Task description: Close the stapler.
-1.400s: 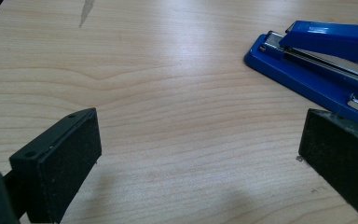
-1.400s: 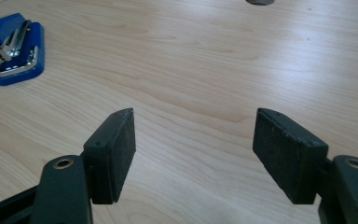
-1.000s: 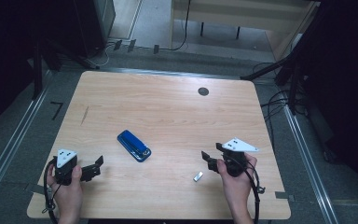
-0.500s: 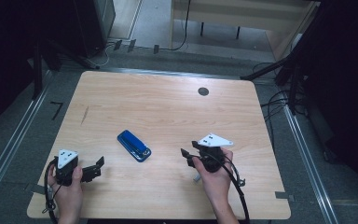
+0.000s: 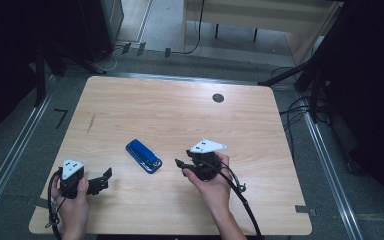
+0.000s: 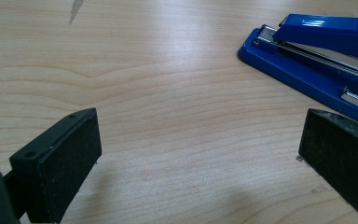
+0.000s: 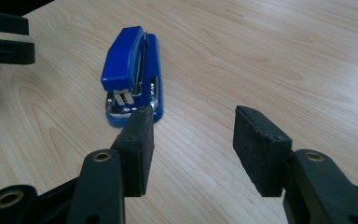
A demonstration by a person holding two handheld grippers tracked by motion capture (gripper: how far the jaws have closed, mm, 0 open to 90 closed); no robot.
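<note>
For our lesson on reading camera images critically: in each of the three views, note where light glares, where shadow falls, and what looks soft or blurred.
High view: wooden table lit, surroundings nearly black. Left gripper view: pale glare on the wood past the left gripper; its near pads look soft, and shadow lies beneath them. Right gripper view: the blue stapler is sharp, its metal glinting; the right gripper casts a faint shadow.

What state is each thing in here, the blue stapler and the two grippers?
Stapler: closed, lying flat on the table, untouched.
Left gripper: open, nothing between its jaws.
Right gripper: open, nothing between its jaws, pointed at the stapler.
</note>
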